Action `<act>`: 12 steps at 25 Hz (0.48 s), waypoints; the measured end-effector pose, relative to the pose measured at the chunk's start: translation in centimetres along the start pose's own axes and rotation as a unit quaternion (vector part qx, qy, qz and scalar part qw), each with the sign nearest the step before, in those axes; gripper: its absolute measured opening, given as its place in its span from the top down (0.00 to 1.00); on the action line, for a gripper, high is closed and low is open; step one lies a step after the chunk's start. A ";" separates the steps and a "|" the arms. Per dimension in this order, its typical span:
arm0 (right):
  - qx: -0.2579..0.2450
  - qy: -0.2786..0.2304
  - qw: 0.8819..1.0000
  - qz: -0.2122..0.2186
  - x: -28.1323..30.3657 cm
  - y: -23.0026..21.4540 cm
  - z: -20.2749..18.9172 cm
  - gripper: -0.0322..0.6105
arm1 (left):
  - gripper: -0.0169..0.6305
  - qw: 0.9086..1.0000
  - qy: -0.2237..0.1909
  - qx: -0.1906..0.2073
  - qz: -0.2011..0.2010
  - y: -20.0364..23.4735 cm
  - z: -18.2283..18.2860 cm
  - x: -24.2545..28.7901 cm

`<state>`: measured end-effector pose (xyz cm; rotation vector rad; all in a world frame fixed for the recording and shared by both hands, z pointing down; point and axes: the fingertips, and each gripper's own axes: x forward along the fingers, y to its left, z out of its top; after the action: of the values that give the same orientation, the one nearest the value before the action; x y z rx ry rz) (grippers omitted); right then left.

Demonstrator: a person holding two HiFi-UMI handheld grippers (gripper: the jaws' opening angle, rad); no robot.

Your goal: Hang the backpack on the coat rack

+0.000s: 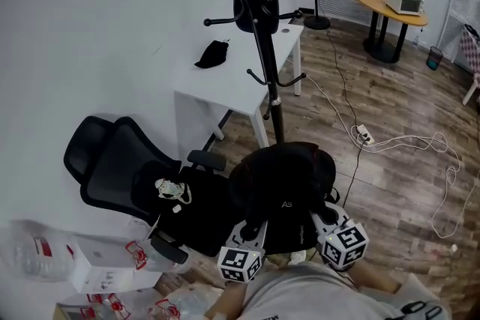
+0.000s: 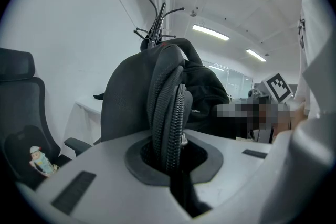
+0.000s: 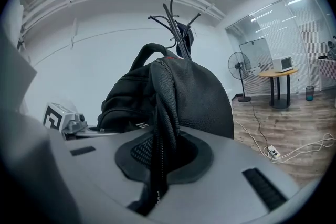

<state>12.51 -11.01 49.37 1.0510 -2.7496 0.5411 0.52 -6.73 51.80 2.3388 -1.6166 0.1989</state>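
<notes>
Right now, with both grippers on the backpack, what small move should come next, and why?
Probably lift the backpack and carry it forward toward the coat rack. The left gripper and right gripper are each shut on it, so the hold looks secure, but it is apart from the rack, and its top handle shows below the upper hooks.

Backpack (image 1: 281, 187) before coat rack (image 1: 262, 64) — chair (image 1: 112, 161) left, perhaps touching.
</notes>
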 end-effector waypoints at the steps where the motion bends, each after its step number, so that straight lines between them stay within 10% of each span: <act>1: 0.000 0.002 1.000 -0.002 0.1 -0.4 0.0 0.90 | 0.94 1.000 0.002 0.002 0.002 0.0 -0.1 0.4; 12: -0.002 0.013 0.999 -0.030 2.9 -2.1 -0.8 0.90 | 0.94 1.000 0.018 -0.008 -0.010 2.2 -1.1 3.4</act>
<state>11.80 -13.95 51.47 1.1137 -2.6853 0.5371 -0.29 -10.12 54.12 2.3238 -1.5715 0.2218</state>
